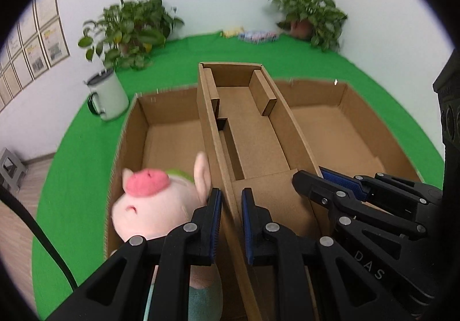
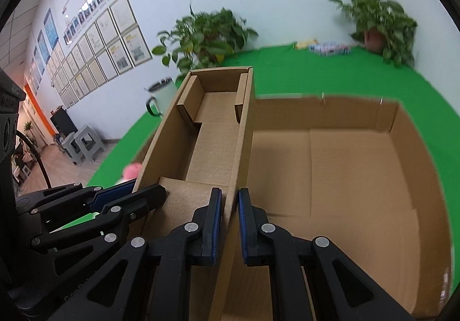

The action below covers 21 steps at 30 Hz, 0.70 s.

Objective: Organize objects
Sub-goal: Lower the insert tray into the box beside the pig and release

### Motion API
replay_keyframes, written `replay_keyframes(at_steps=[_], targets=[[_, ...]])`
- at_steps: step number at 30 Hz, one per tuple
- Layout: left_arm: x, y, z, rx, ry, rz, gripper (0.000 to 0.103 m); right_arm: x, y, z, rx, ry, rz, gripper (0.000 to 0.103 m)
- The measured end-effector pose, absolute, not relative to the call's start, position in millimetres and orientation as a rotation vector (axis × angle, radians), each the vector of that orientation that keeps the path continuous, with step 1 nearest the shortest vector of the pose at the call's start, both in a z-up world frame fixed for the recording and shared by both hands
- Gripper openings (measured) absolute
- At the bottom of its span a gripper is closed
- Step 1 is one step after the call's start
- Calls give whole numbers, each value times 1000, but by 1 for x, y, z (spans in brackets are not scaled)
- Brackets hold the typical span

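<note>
We've got both grippers clamped on the narrow inner box point(image 1: 247, 125), left gripper point(image 1: 231, 223) on its left wall, right gripper point(image 2: 230, 223) on its right wall, presumably to keep it level over the big box point(image 2: 359, 177), plush pig point(image 1: 155, 203) in the left bay.

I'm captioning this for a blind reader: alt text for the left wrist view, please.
The left tongs clamp the left wall of a narrow cardboard box standing inside a big carton, with a pink plush pig at left.
</note>
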<state>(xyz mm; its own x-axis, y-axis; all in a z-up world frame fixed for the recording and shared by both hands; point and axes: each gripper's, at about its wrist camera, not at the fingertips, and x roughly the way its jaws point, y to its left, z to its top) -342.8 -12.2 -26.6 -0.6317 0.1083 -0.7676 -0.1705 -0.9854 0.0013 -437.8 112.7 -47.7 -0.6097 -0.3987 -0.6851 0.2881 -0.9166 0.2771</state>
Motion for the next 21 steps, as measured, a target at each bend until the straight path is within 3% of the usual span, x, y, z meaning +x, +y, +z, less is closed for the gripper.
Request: replay_keyframes(at_steps=[8, 21], targets=[[-354, -15, -46, -1368, 94, 2653, 14, -455, 108, -98, 1244, -210, -2454, 9], [-309, -53, -9, -1227, 32, 2695, 15, -450, 82, -98, 1316, -113, -2458, 11]])
